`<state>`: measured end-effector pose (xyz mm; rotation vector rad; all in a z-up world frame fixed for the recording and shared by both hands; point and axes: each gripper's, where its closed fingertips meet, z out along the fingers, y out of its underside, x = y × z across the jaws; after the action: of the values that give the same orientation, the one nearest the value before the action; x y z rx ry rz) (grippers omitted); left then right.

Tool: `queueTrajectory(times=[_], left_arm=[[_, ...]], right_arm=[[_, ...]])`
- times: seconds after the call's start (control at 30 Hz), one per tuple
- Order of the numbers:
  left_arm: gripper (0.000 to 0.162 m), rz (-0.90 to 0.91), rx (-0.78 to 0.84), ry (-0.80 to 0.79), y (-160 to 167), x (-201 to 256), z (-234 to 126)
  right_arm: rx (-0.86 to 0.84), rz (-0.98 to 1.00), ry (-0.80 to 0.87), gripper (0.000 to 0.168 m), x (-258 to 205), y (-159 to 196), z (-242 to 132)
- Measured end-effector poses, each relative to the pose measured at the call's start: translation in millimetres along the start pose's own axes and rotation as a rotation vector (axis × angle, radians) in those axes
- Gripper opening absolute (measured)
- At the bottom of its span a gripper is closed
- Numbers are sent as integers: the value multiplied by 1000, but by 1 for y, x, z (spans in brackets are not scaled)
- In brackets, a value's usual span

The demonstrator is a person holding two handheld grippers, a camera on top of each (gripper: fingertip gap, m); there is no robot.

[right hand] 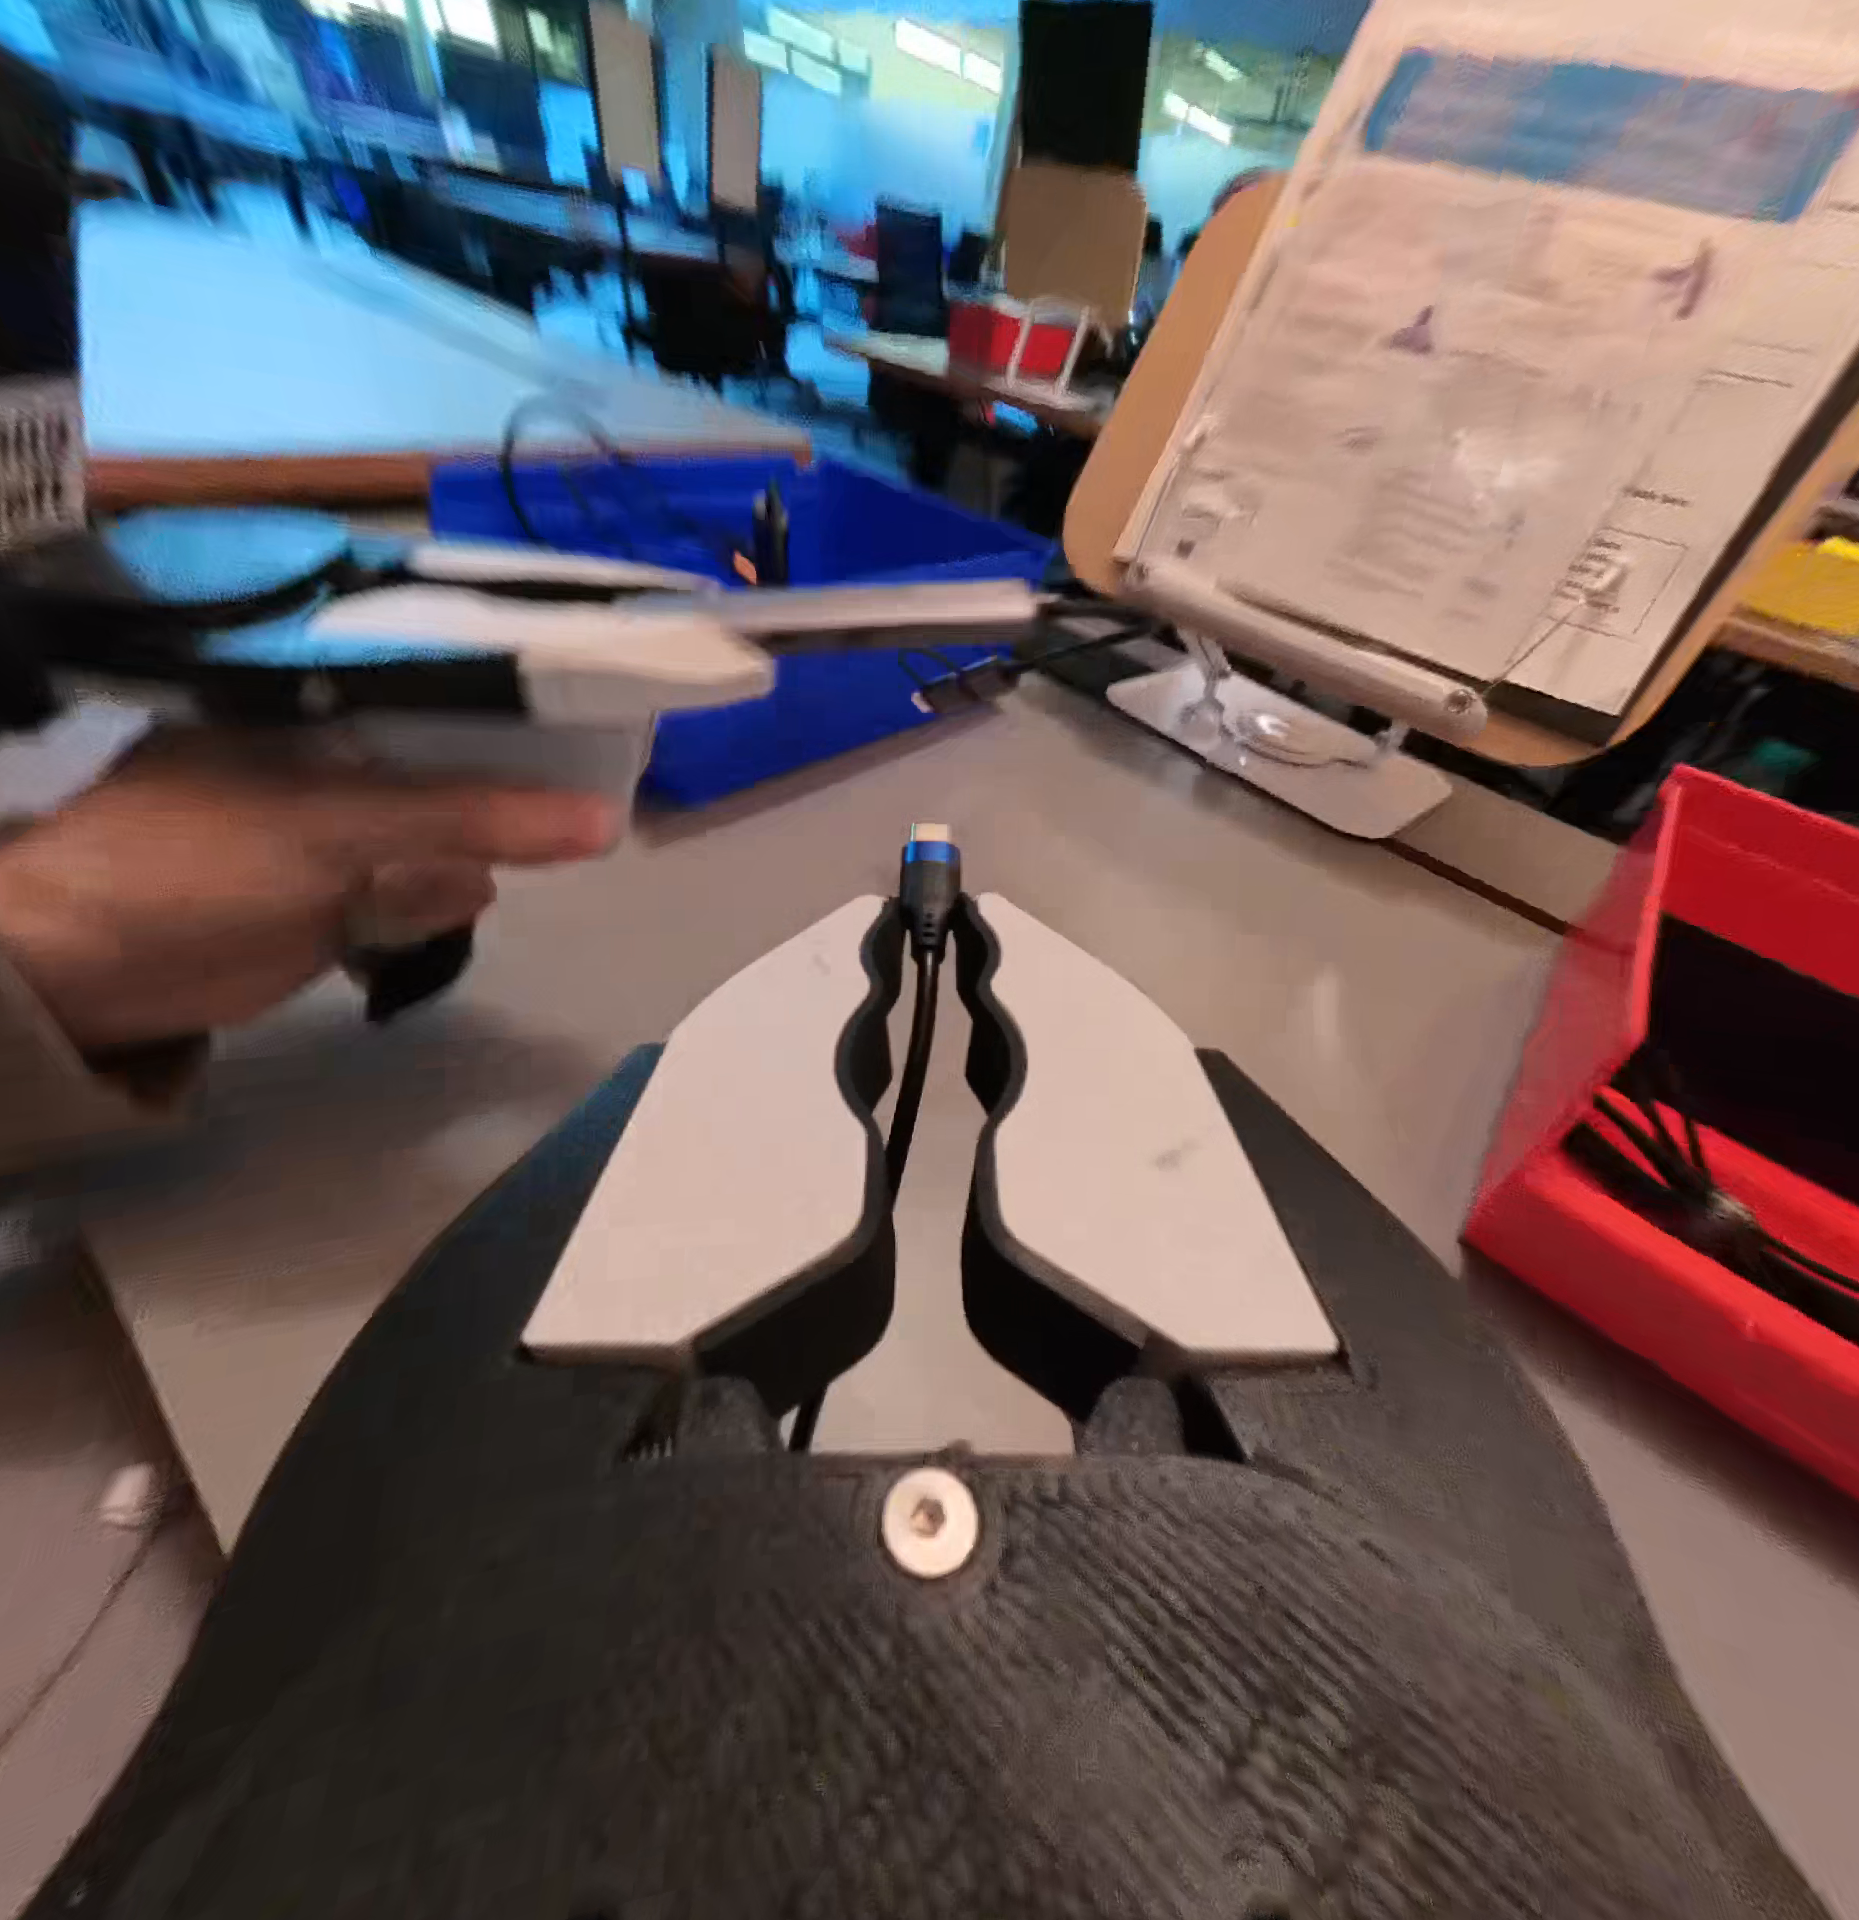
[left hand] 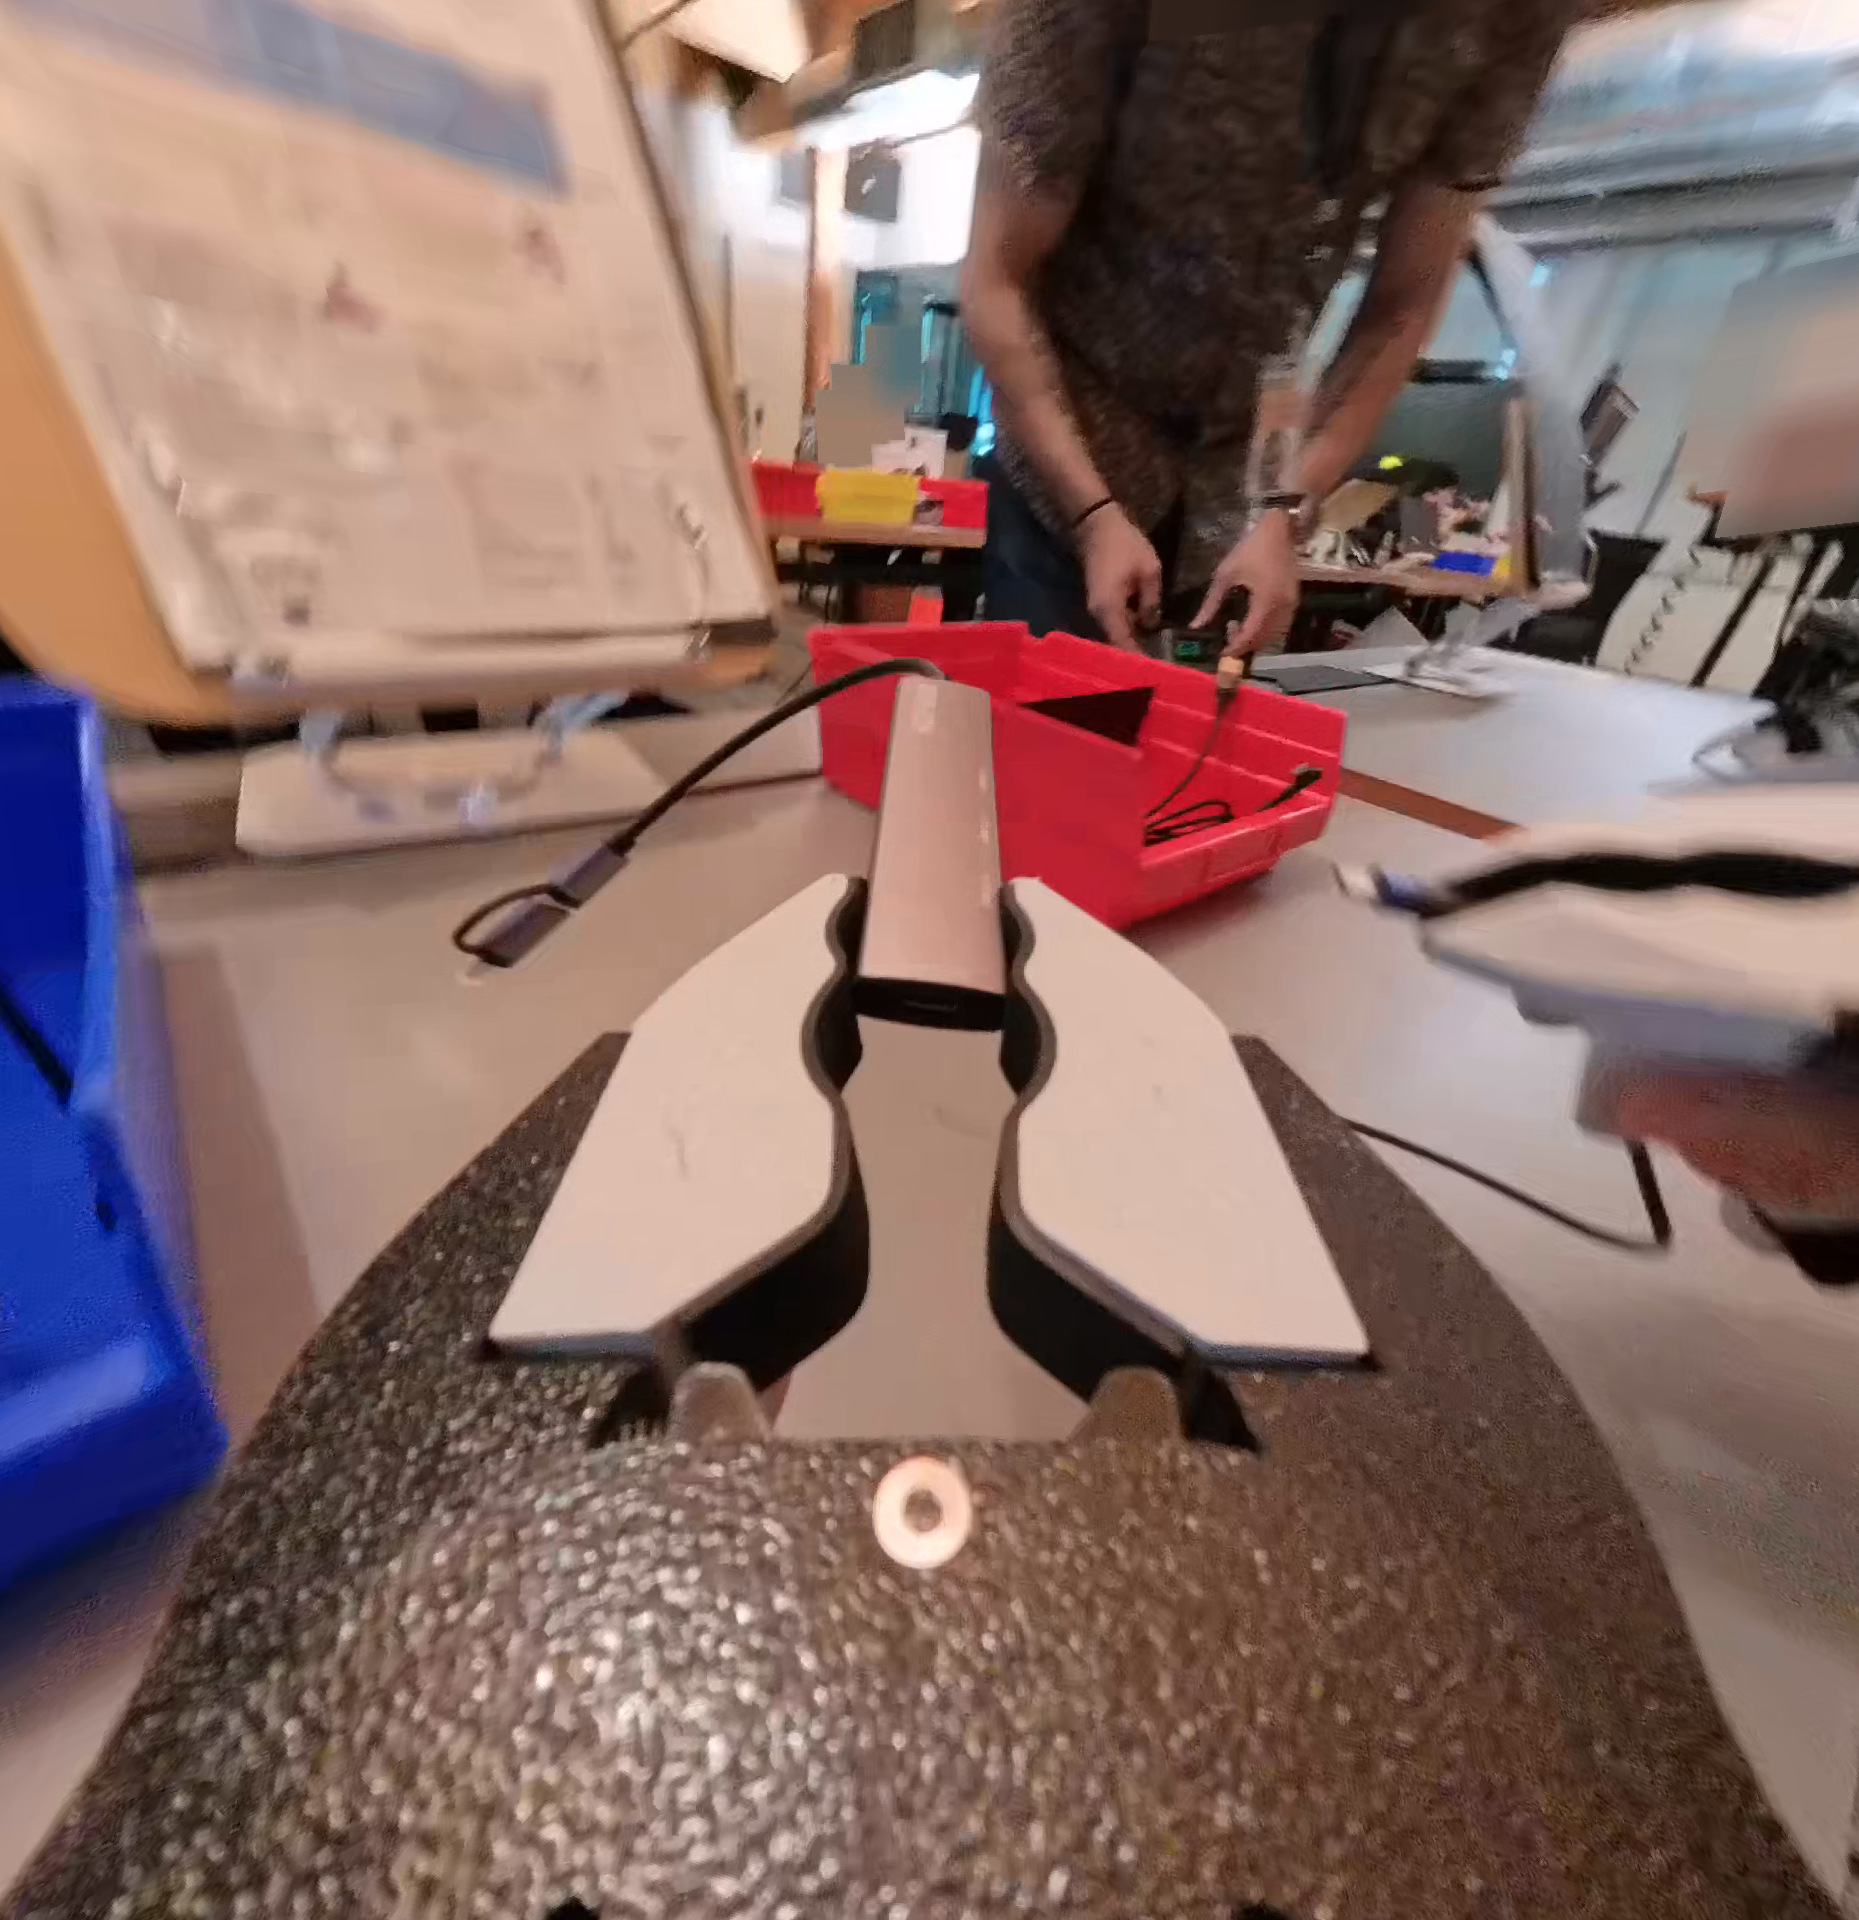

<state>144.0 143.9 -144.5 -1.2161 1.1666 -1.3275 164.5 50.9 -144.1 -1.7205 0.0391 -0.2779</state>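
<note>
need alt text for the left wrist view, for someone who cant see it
The left gripper is shut on a silver hub, whose short cable trails left over a grey table. A red bin sits behind it with a person's hands just beyond it, a blue bin at left, and the right gripper, holding a plug, at right.

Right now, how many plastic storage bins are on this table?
2. A blue bin sits at the left, and a red bin holding cables lies ahead toward the right. Others may sit outside the views.
</note>
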Motion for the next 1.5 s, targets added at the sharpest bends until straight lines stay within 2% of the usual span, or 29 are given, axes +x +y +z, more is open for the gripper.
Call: queueTrajectory(times=[0.03, 0.1, 0.17, 0.23, 0.4, 0.5, 0.6, 0.77, 0.9, 0.97, 1.03, 1.1, 1.17, 1.23, 1.33, 1.4, 1.43, 1.5], left_arm=[[23, 15, 19, 29, -6, 14, 1], [23, 56, 29, 54, -11, 30, 4], [23, 150, 16, 47, -8, 31, 5], [23, 123, -3, 51, -2, 27, 6], [23, 56, -42, 75, 14, 20, 8], [23, 51, -44, 78, 17, 20, 9], [23, 66, -54, 76, 20, 20, 10], [23, 32, -55, 94, 24, 19, 11], [23, 34, -62, 97, 28, 18, 12], [23, 25, -68, 104, 30, 18, 13], [23, 31, -73, 100, 32, 17, 13], [23, 22, -78, 108, 34, 18, 14], [23, 10, -80, 113, 36, 19, 15], [23, 7, -84, 119, 38, 20, 15], [23, 3, -90, 125, 40, 21, 16], [23, 1, -94, 131, 42, 23, 17], [23, -3, -96, 135, 43, 24, 17], [23, -6, -102, 139, 45, 26, 18]], right_arm=[[45, 42, -42, 10, 11, -12, -7], [75, 43, 18, 10, 47, -33, -23], [62, -6, -7, 11, 72, -55, -37], [74, -78, 23, 10, 104, -82, -49], [112, -106, 19, 11, 179, -140, -55], [153, -86, 36, 11, 221, -153, -49], [268, 34, -10, 10, 247, -155, -38], [277, 222, -110, 11, 267, -118, -7], [290, 238, -61, 11, 284, -90, 10], [317, 324, -78, 11, 285, -80, 18], [310, 341, -14, 10, 293, -66, 27], [187, 330, 31, 10, 301, -36, 39], [42, 278, 166, 10, 316, -3, 42], [-181, 107, 280, 10, 327, 35, 39], [-517, -227, 240, 10, 323, 83, 35], [-637, -411, 154, 11, 314, 101, 36], [-702, -467, 138, 10, 314, 111, 36], [-820, -534, 141, 17, 319, 126, 36]])
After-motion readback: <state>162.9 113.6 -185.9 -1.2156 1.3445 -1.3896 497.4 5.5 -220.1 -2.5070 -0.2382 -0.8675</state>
